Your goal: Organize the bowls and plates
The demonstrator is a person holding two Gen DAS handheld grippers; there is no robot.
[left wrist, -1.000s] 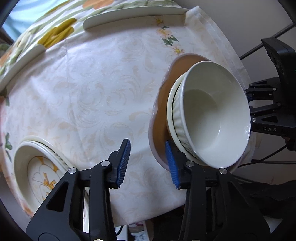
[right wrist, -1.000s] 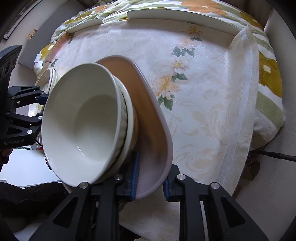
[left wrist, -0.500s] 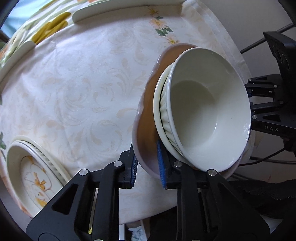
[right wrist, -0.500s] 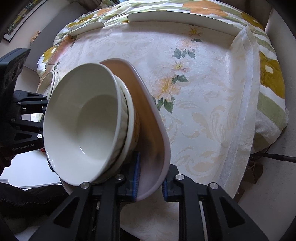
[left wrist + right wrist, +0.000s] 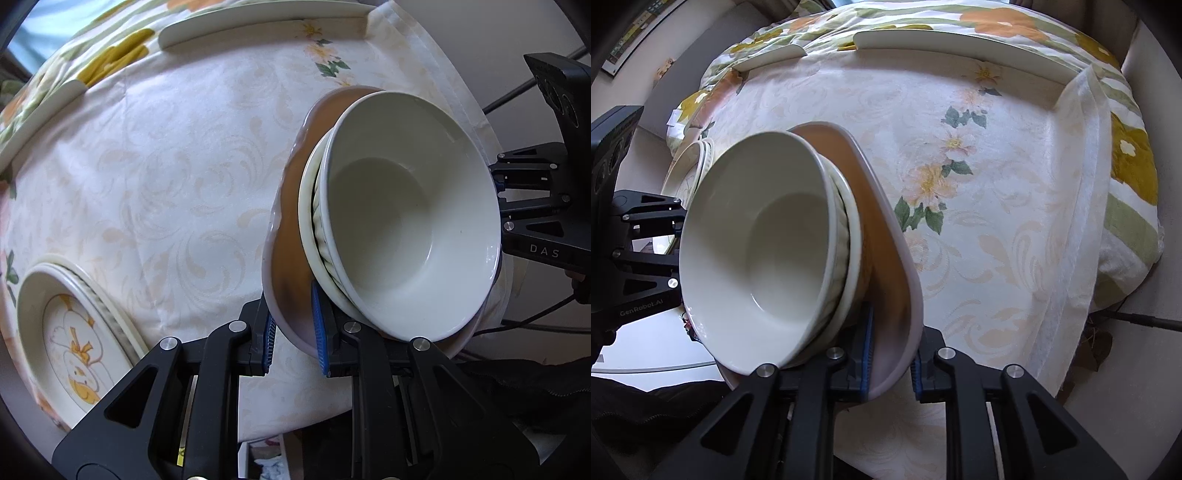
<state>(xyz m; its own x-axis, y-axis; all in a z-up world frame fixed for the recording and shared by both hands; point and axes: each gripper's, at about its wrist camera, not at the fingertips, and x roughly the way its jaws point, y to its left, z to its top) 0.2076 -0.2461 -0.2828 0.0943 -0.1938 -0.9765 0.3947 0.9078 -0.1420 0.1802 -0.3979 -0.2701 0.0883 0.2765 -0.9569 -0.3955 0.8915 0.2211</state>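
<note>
**A:** Which way does the stack face?

**B:** The wide brown-faced ceramic plate with a pale rim (image 5: pixel 291 236) carries a ribbed cream dish (image 5: pixel 308 221) and a deep plain white bowl (image 5: pixel 402 225), mouths open upward toward both cameras. The stack sits over the near edge of the table's cream scroll-patterned cloth (image 5: pixel 177 177); whether it rests on the cloth or is lifted clear cannot be told.

**A:** And the grippers?

**B:** Both point steeply down, on opposite sides of the plate. The left gripper (image 5: pixel 293 338) is clamped on the plate's rim, blue pads (image 5: pixel 317 332) pressing either face. The right gripper (image 5: pixel 890 360) pinches the opposite rim the same way.

**A:** Anything else on the table?

**B:** A cream plate with a yellow cartoon figure (image 5: pixel 70 347) lies to the left, well apart, and pale flat plates (image 5: pixel 960 44) line the far edge on a flowered cover (image 5: pixel 1126 162).
</note>
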